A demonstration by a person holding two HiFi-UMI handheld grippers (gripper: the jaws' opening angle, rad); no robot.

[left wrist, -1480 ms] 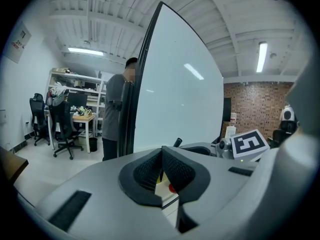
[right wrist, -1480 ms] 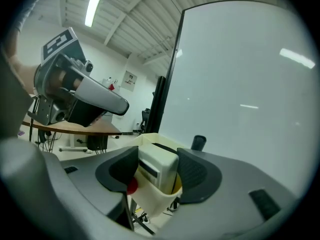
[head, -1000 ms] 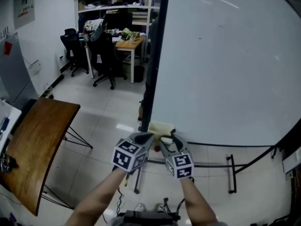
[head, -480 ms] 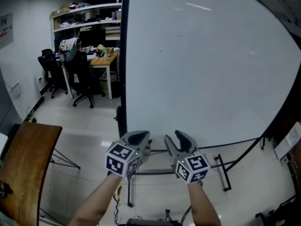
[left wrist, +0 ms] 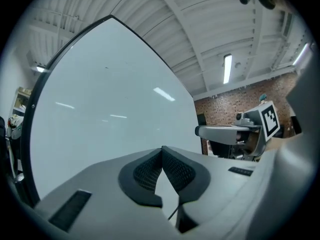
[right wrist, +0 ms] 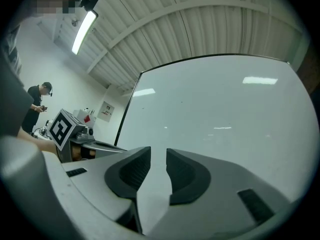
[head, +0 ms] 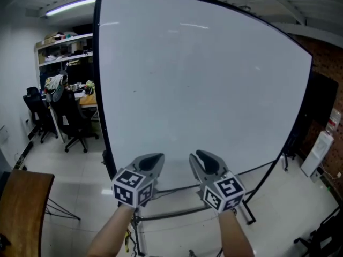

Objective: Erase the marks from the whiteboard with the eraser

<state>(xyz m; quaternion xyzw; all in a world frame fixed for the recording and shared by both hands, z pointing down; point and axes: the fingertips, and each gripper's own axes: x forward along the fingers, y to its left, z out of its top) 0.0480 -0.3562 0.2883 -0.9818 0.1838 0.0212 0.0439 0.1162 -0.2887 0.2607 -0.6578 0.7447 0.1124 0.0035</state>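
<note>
The whiteboard (head: 203,90) fills most of the head view and stands upright on a black frame. It is almost blank, with a tiny dark speck (head: 134,91) at its left. No eraser shows in any view. Both grippers are held side by side low in front of the board, pointing at it. My left gripper (head: 151,161) is shut, its tips (left wrist: 161,151) touching with nothing between them. My right gripper (head: 200,157) has just been closing. A narrow gap (right wrist: 158,156) remains between its jaws, with only the board behind it.
Left of the board are office chairs (head: 67,116), a cluttered desk and shelves (head: 59,47). A wooden table (head: 21,208) sits at the lower left. The board's stand legs (head: 249,210) spread over the tiled floor. A person (right wrist: 37,101) stands far off on the left.
Both grippers have risen in front of the board and the view has tilted up with them. The pale object on the board's ledge has dropped out of sight. The right jaws have narrowed.
</note>
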